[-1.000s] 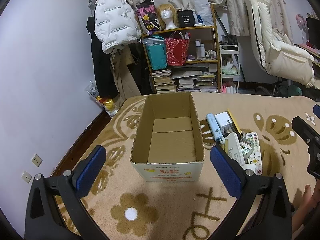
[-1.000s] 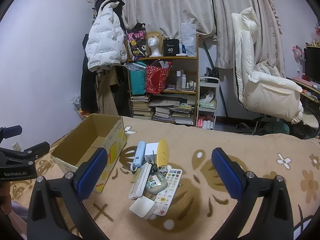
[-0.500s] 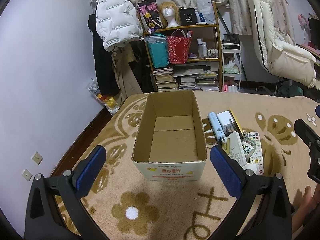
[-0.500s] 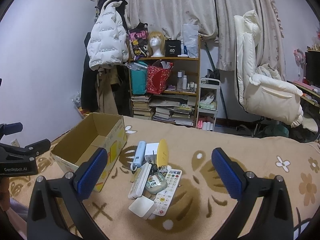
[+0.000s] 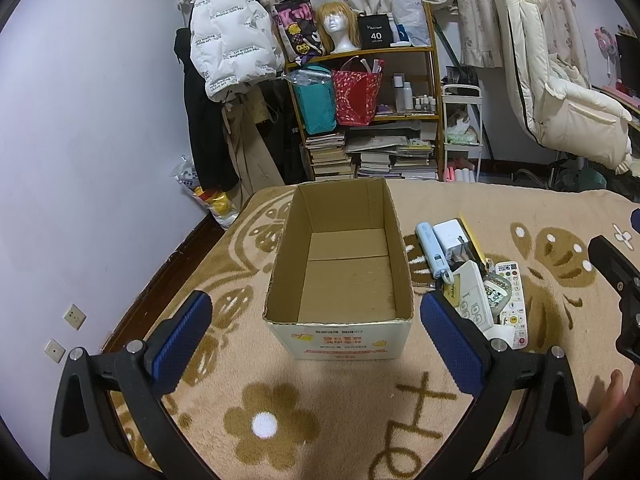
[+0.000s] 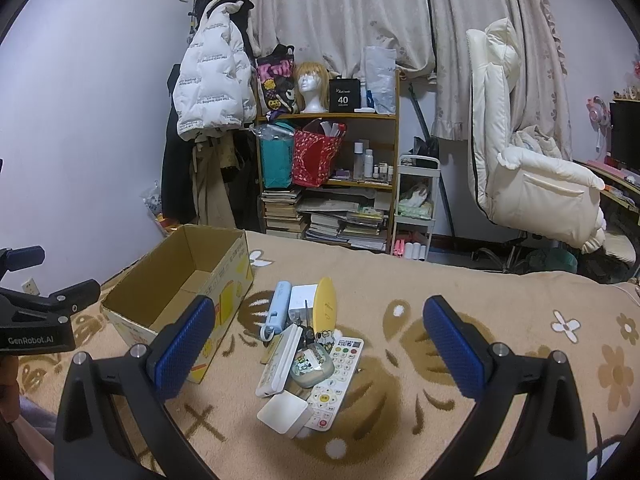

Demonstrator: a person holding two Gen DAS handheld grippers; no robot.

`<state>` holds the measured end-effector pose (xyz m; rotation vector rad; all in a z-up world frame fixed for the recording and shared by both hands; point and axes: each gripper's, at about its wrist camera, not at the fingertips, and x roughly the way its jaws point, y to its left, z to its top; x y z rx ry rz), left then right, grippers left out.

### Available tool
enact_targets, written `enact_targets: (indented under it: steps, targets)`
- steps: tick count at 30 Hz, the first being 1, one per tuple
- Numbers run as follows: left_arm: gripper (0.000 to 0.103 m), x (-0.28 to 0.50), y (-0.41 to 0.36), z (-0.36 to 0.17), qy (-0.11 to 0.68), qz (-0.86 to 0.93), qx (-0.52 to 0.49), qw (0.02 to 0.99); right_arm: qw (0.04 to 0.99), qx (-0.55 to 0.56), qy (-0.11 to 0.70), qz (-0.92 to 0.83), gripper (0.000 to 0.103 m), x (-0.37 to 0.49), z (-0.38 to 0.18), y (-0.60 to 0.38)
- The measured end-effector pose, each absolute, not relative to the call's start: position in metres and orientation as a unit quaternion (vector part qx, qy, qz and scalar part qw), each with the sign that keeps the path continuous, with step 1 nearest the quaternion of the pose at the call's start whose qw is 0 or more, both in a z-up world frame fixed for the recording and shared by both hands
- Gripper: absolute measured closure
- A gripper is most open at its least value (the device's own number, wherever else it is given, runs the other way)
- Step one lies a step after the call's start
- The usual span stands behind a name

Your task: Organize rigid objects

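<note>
An open, empty cardboard box [image 5: 340, 322] [image 6: 160, 292] sits on the patterned blanket. Right of it lies a pile of small rigid things: a light blue power bank [image 5: 431, 249] [image 6: 277, 309], a white charger [image 5: 450, 236] [image 6: 301, 300], a yellow flat piece [image 6: 325, 305], a white remote [image 5: 514, 308] [image 6: 334, 382], a long white remote [image 6: 280, 360], a small round case [image 6: 311, 366] and a white square box [image 6: 285, 413]. My left gripper [image 5: 316, 338] is open and empty, just in front of the box. My right gripper [image 6: 318, 354] is open and empty, above the pile.
A bookshelf [image 6: 332, 184] with bags, books and a wig head stands against the far wall, with a white jacket [image 6: 214, 88] hung at its left. A cream padded chair [image 6: 532, 160] stands at the right. The blanket's far edge drops to the floor.
The left gripper has edged slightly back and left from the box. The right gripper has barely shifted. Both stay open and empty.
</note>
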<state>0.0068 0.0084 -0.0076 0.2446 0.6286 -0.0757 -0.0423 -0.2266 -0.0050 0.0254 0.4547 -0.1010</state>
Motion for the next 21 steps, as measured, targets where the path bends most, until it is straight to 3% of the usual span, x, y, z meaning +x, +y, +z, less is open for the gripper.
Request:
enact_targets:
  steps: [21]
  targets:
    - [0.000, 0.0082, 0.0078, -0.0093, 0.310, -0.039, 0.119, 0.942, 0.973, 0.014, 0.227, -0.050, 0.000, -0.0430, -0.0067, -0.2260]
